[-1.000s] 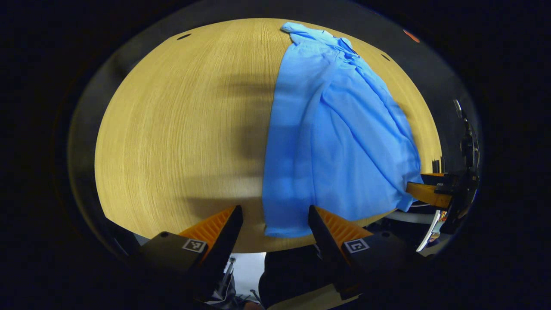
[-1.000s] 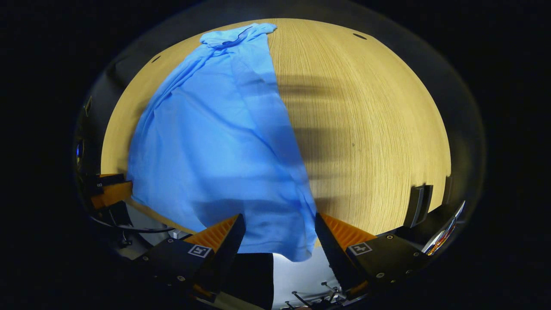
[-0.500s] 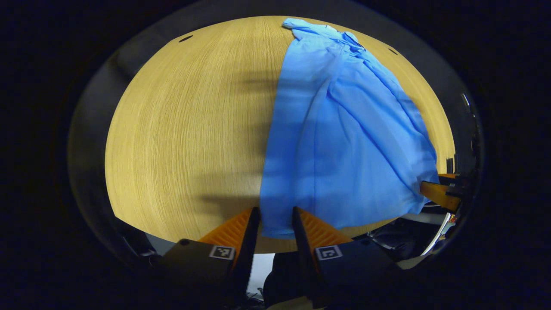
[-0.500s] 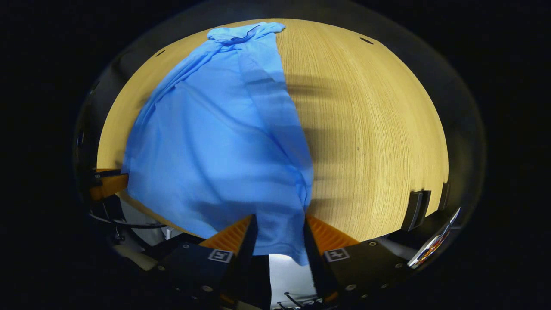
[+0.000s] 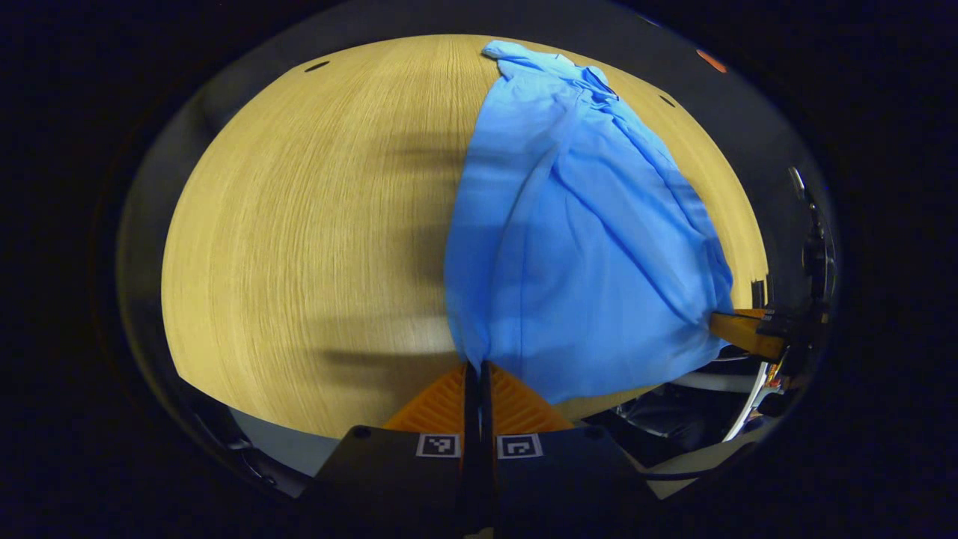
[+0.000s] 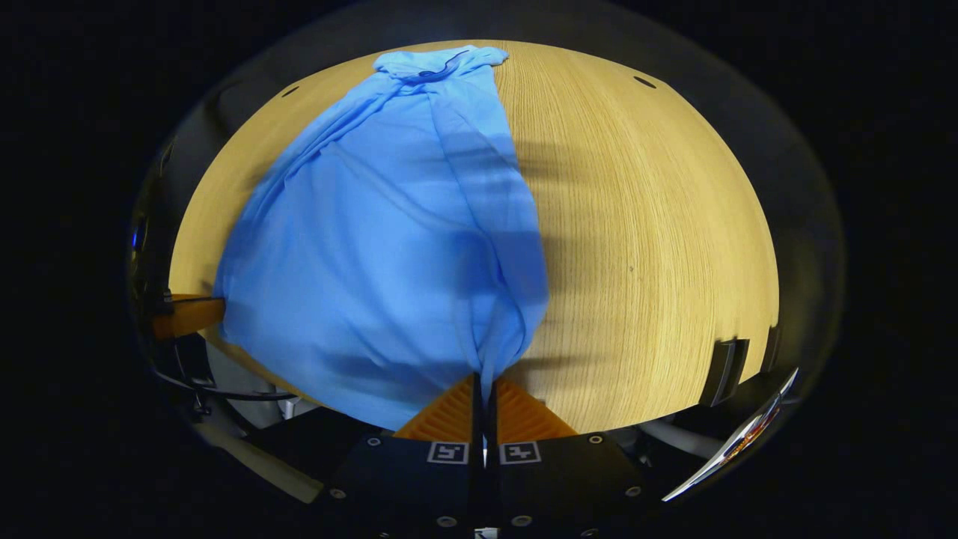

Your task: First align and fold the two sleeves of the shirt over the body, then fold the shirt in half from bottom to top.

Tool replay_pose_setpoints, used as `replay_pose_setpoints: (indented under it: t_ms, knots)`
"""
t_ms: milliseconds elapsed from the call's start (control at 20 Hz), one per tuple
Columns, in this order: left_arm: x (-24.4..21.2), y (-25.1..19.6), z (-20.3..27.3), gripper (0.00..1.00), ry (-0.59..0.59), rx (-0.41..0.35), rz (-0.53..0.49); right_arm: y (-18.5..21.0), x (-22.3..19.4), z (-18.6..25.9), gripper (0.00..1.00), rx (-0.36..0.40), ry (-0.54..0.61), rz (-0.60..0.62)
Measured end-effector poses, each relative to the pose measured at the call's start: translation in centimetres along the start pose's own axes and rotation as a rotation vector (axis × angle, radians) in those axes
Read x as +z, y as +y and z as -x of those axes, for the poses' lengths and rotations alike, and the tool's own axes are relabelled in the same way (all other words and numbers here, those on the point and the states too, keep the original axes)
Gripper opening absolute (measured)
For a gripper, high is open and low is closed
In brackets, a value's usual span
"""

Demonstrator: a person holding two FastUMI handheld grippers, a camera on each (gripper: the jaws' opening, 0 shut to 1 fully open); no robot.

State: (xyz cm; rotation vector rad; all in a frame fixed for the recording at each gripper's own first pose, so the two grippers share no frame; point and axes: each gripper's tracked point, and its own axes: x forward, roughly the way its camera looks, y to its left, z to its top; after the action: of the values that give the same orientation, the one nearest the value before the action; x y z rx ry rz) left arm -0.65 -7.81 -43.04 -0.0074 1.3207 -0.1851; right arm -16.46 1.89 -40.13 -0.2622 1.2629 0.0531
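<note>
Surface: light wood-grain table point(image 5: 299, 224), banded shadows across it, dark booth wall behind the far edge. Some dark gear past the near right table edge in the right gripper view, can't tell what.

Left gripper point(image 5: 473, 367): fingers pinched together, clamped on the near-left hem corner of the blue shirt point(image 5: 576, 247); cloth bunches into the tips. Right gripper point(image 6: 483, 382): same, fingers together on the near-right hem corner, fabric gathered and puckered at the pinch. Each gripper also shows at the edge of the other's view, at its own corner.

Shirt: lies on the table, long axis running away from the grippers, collar at the far edge, hem at the near edge. Sleeves folded in over the body; diagonal creases run from collar towards hem.
</note>
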Motion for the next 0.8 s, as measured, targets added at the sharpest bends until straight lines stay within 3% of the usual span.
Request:
replay_pose_setpoints:
  t_ms: [250,800]
  knots:
    - [1.4,-0.3,1.6,0.04,-0.031,-0.024,0.019,-0.1,2.0,2.1,0.01,0.02,-0.04,-0.03]
    - [10.7,-1.0,5.3,0.05,-0.177,-0.051,0.004,-1.0,13.4,6.4,0.01,0.019,-0.195,0.022]
